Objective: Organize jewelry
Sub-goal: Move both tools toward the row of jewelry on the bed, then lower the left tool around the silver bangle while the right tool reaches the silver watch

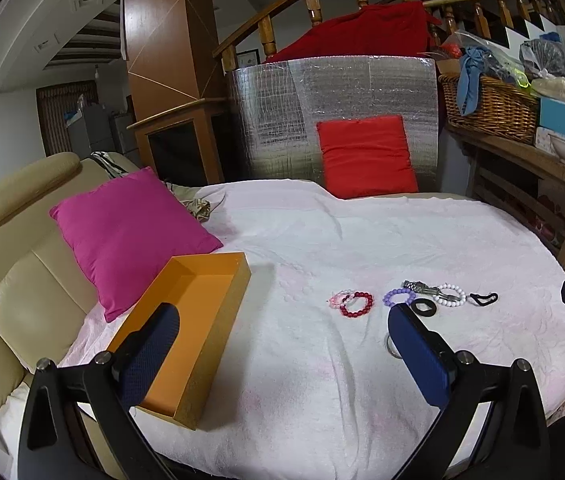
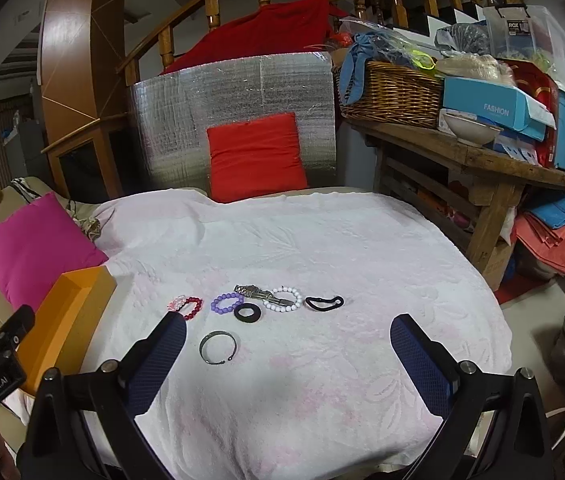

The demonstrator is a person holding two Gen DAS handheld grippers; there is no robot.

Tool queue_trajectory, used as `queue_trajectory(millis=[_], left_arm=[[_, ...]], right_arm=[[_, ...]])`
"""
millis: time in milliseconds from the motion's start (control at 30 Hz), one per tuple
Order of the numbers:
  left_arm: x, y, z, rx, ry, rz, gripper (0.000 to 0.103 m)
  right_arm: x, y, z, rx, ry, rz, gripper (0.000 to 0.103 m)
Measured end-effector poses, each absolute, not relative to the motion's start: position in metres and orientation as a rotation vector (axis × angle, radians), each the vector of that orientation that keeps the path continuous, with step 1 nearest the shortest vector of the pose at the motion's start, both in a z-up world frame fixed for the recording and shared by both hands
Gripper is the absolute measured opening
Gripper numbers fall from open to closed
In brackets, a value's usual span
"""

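Jewelry lies in a row on the white cloth: a red bead bracelet (image 1: 358, 305) (image 2: 193, 307) overlapping a pink one (image 1: 338, 299) (image 2: 175, 303), a purple bracelet (image 2: 226, 303), a silver watch (image 2: 251, 291), a black ring-shaped band (image 2: 246, 313), a white bead bracelet (image 2: 282, 299) and a black hair tie (image 2: 324, 303). Nearer me rests a thin metal bangle (image 2: 218, 347). The open orange box (image 1: 194, 312) sits at the left, empty. My left gripper (image 1: 282, 354) hovers open between box and jewelry. My right gripper (image 2: 288, 356) hovers open just short of the row.
A pink cushion (image 1: 130, 232) leans on the beige sofa arm behind the box. A red cushion (image 2: 256, 158) stands against a silver foil panel at the back. A wooden table (image 2: 482, 168) with a wicker basket and boxes crowds the right side.
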State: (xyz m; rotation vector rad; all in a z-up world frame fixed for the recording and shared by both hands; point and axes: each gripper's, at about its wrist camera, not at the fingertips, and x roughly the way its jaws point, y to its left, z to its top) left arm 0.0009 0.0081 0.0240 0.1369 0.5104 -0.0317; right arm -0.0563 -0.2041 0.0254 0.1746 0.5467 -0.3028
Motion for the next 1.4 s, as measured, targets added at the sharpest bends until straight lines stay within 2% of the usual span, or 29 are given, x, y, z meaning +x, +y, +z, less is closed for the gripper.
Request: queue_trajectory(millis=[500,633,767,933,1100,1233,1300,1367,1400], left_arm=[[0.023,-0.010,0.001,0.192,0.531,-0.053,0.103],[0.050,-0.020,-0.025,0.196,0.579,-0.160,0.103],[0.091,-0.037,-0.076,0.210,0.672,-0.242,0.103],[0.123,-0.060,-0.118,0.221,0.728,-0.332,0.103],[0.143,-0.081,-0.142,0.228,0.775,-0.449,0.103],[0.154,-0.088,-0.155,0.219,0.855,-0.481,0.103],[0.159,-0.091,-0.160,0.198,0.883,-0.500,0.103],[0.160,-0.092,-0.163,0.188,0.907,-0.525,0.103],[0.161,-0.093,-0.165,0.183,0.919,-0.538,0.103]], right_arm=[[-0.031,-0.229,0.005,0.223,0.572,-0.276,0.103],[-0.011,-0.262,-0.015,0.277,0.575,-0.200,0.103],[0.014,-0.307,-0.048,0.384,0.595,-0.160,0.103],[0.054,-0.357,-0.090,0.555,0.703,-0.129,0.103],[0.095,-0.361,-0.107,0.678,0.730,0.025,0.093],[0.142,-0.339,-0.116,0.657,0.789,0.113,0.076],[0.162,-0.330,-0.125,0.647,0.849,0.141,0.073],[0.183,-0.321,-0.134,0.635,0.902,0.153,0.064],[0.193,-0.317,-0.138,0.621,0.918,0.149,0.063]])
